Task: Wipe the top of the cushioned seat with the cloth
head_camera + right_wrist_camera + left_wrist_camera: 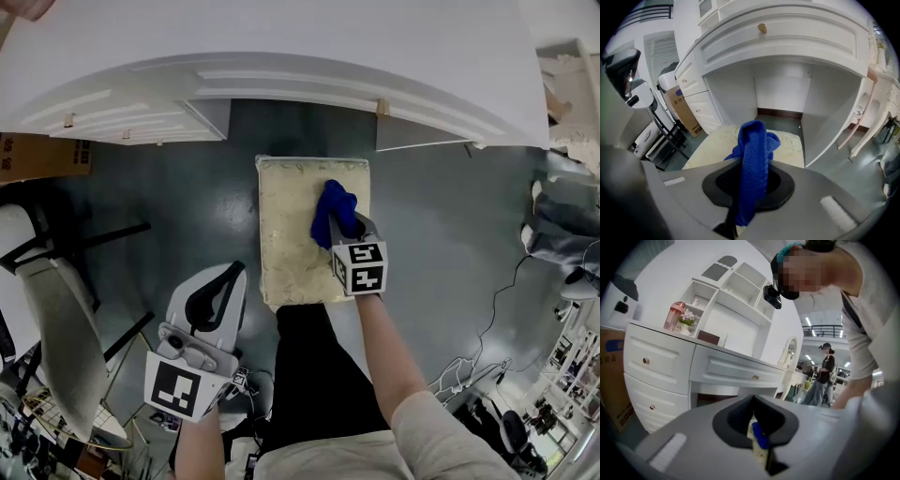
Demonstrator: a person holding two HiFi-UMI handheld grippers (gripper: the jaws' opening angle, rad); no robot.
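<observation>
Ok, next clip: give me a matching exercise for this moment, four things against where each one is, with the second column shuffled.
Things:
1. blue cloth
2. cushioned seat
3. left gripper
4. cardboard box

Places:
A. on the dark floor, in front of the white dressing table's knee space
B. at the far left of the head view, beside the drawers
C. clamped in the right gripper, over the seat's top
D. off to the seat's left, holding nothing

Pairs: 1-C, 2-A, 3-D, 4-B
</observation>
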